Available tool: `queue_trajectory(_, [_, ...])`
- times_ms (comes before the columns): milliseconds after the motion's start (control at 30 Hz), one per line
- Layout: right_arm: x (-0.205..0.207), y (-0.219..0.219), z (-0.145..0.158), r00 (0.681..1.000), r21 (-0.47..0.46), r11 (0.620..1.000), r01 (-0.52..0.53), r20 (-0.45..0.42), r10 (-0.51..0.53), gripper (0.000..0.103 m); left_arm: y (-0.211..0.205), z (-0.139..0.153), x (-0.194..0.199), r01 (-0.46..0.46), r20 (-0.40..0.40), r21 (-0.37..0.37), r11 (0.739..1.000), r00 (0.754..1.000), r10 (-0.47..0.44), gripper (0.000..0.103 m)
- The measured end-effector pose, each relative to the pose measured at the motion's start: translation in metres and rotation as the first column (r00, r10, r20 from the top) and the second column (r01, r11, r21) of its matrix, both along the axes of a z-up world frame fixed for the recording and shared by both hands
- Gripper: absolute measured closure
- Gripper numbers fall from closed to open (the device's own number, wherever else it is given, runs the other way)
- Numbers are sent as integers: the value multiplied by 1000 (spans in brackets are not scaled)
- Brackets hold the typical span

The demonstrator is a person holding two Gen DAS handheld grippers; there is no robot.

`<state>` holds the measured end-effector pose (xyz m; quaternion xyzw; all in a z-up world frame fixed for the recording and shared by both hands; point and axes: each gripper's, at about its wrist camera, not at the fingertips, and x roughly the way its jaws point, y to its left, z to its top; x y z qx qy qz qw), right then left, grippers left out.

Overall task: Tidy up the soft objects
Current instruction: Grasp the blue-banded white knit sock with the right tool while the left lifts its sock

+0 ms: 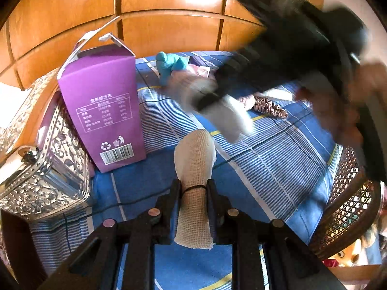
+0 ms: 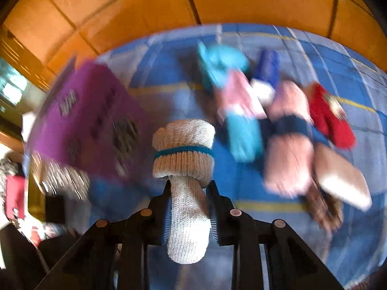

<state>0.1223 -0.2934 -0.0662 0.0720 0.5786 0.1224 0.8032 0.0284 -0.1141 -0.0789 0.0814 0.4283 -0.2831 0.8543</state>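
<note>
My left gripper (image 1: 193, 191) clamped on gauze roll (image 1: 194, 164), held over blue bedspread (image 1: 278, 164); my right gripper (image 2: 188, 188) pinching white sock (image 2: 185, 169) low on its length, bulky cuff end free beyond fingertips; risk: sock slips out in fast swing; purple carton (image 1: 104, 106) upright near silver box (image 1: 46, 169), could topple if clipped; farther, loose pile of socks (image 2: 278, 120) unsorted.

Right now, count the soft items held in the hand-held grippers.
2: a cream gauze roll clamped in the left hand-held gripper, a grey knitted sock with teal band in the right hand-held gripper.
</note>
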Motion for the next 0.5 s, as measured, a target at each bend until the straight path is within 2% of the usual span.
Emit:
queue_trajectory(67, [-13,-8,-13,999,-115,993,28,-39,-33,78,4,4,0,-2,-7,-6,1000,1000,2,84])
queue_trajectory(100, [-16,-11,-18,998,-137,990,41,-47,-48,78,6,8,0,0,-7,-10,1000,1000,0,84])
queue_trajectory(300, [-27,-40,-31,985,-15,987,159,-67,-159,78,3,49,-8,36,32,-51,998,999,-35,84])
queue_trajectory(500, [-27,-38,-28,988,-24,989,148,-51,-149,78,-35,110,20,91,96,-84,992,992,-83,84])
